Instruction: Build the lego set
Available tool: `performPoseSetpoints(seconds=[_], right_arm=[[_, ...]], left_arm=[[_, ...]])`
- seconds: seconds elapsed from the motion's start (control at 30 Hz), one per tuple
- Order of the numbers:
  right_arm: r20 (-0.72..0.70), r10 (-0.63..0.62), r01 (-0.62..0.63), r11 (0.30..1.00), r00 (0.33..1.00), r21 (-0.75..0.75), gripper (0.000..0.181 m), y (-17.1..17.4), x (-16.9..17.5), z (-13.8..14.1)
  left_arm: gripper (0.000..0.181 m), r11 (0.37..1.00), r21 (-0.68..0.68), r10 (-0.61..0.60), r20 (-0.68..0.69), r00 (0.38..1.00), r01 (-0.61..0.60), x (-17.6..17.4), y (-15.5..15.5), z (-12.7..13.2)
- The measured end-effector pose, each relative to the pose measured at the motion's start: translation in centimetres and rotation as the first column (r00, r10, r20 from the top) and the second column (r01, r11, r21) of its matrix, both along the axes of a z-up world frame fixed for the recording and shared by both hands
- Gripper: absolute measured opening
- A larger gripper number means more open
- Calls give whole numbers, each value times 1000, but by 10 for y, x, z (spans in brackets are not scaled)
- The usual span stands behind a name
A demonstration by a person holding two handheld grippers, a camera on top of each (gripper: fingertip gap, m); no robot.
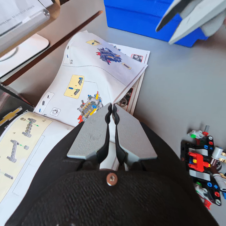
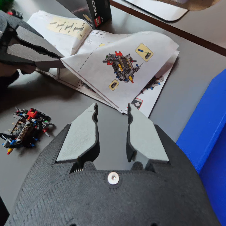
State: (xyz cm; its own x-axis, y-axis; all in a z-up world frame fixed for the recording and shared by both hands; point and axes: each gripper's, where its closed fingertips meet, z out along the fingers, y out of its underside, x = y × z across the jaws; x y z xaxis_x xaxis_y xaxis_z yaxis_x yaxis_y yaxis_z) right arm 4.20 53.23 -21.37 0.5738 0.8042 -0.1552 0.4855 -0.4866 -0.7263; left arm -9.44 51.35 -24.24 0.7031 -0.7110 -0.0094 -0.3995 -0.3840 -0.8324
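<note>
An open instruction booklet [image 1: 97,68] lies on the grey table [image 1: 177,91]. My left gripper [image 1: 112,106] is shut on the corner of one of its pages and holds that page lifted and curled. The right wrist view shows this from the side, the left gripper [image 2: 58,59] pinching the page [image 2: 122,73]. The partly built lego model [image 1: 203,165], black with red, blue and grey parts, lies on the table right of the left gripper. It also shows in the right wrist view [image 2: 28,128]. My right gripper [image 2: 112,106] is open and empty above the table, near the booklet's edge.
A blue bin [image 1: 134,18] stands at the far side, and right of the right gripper [image 2: 207,122]. The black lego box [image 2: 97,12] stands behind the booklet. A white monitor base [image 1: 24,48] sits on a wooden surface beyond the table edge.
</note>
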Motion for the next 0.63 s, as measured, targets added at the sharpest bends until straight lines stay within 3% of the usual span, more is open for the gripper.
performPoseSetpoints(seconds=[0.03, 0.1, 0.23, 0.4, 0.47, 0.53, 0.6, 0.63], right_arm=[[-48, -19, 19, 1000, 999, -16, 52, -3, -1, -2], [-142, -34, 25, 997, 989, -71, 57, -7, -8, -6], [-344, 19, -77, 985, 939, -155, 72, -9, -42, -1], [-479, -25, -103, 966, 878, -239, 87, 28, -76, 6], [-556, 8, -160, 961, 831, -225, 80, 35, -91, 22], [-646, 101, -321, 918, 757, -233, 54, 19, -114, 42], [-612, 176, -365, 910, 771, -197, 48, 10, -132, 41], [-558, 206, -350, 922, 804, -165, 57, 9, -140, 35]], left_arm=[[0, 1000, 3, 10, 20, 1000, -10, -2, -1, 4], [0, 999, 16, 34, 51, 998, -35, -7, -4, 9], [0, 996, 36, 81, 124, 989, -86, -22, -17, 17], [0, 989, 40, 131, 168, 977, -139, -43, -32, 20], [0, 988, 25, 144, 174, 974, -150, -48, -37, 18], [0, 988, 23, 149, 170, 974, -155, -51, -42, 17], [0, 988, 10, 153, 164, 975, -157, -52, -47, 15], [0, 987, -1, 159, 159, 974, -161, -52, -50, 13]])
